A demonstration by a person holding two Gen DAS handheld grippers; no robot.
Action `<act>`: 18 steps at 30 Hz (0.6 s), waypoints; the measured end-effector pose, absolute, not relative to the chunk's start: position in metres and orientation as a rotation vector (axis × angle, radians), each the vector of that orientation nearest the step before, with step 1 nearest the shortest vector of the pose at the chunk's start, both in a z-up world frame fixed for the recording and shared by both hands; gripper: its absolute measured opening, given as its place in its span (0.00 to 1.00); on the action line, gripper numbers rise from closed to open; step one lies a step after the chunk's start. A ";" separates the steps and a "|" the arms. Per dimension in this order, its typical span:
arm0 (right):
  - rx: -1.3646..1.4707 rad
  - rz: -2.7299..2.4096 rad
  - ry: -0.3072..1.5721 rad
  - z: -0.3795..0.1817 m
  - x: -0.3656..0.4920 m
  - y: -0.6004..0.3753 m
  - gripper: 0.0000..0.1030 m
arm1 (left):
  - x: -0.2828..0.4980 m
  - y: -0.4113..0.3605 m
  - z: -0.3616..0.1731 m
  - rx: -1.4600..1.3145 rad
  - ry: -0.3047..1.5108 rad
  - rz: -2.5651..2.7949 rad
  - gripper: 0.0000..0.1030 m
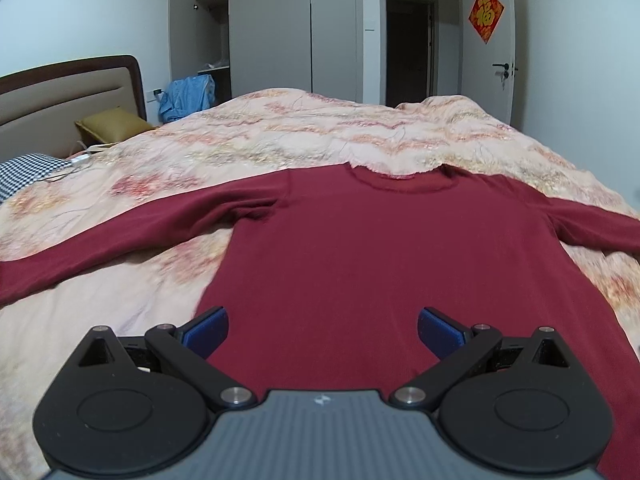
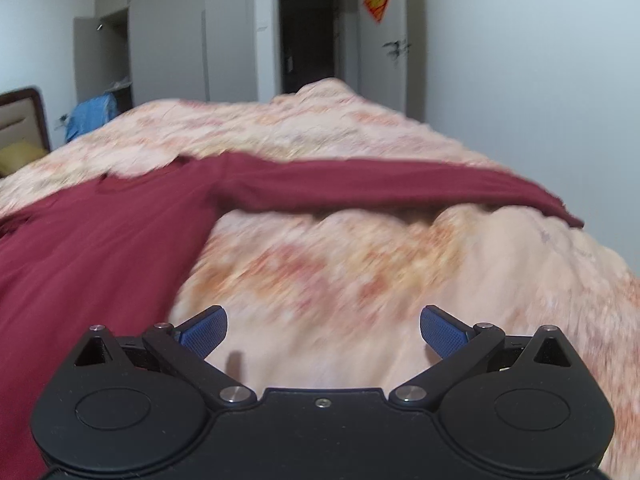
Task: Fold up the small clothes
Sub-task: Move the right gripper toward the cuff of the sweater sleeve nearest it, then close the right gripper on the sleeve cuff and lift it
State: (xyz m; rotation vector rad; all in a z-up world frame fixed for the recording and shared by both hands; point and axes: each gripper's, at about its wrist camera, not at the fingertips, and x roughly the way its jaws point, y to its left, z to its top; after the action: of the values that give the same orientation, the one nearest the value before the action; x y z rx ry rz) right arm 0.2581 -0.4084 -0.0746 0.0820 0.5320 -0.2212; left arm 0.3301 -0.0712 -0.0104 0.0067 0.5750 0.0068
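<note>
A dark red long-sleeved shirt (image 1: 332, 256) lies flat on the bed, collar away from me, both sleeves spread out to the sides. My left gripper (image 1: 323, 330) hovers open over the shirt's lower body, nothing between its blue pads (image 1: 208, 334). In the right wrist view the same shirt (image 2: 100, 256) fills the left side, with one sleeve (image 2: 400, 190) stretching to the right. My right gripper (image 2: 323, 330) stands open over bare quilt, to the right of the shirt's side edge. That view is motion-blurred.
A pink and orange patterned quilt (image 1: 280, 140) covers the bed. At the left are a headboard (image 1: 68, 88), a gold pillow (image 1: 112, 124) and a checked cloth (image 1: 28, 172). Blue clothing (image 1: 188, 96) hangs by an open wardrobe (image 1: 208, 36). A doorway (image 1: 408, 48) lies beyond.
</note>
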 end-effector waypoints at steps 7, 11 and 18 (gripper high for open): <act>0.250 -0.397 0.397 -0.072 0.289 -0.492 1.00 | 0.378 -0.084 -0.048 -0.012 0.620 -0.045 1.00; 0.404 -0.459 0.373 -0.072 0.305 -0.548 1.00 | 0.379 -0.086 -0.065 0.002 0.612 -0.046 1.00; 0.697 -0.580 0.315 -0.081 0.327 -0.628 1.00 | 0.375 -0.082 -0.072 -0.012 0.589 -0.050 1.00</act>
State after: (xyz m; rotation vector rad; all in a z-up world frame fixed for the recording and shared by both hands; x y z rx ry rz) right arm 0.3275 -0.6276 -0.0810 0.6969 0.3145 -0.5798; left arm 0.3753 -0.0822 -0.0722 -0.0119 0.5893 -0.0495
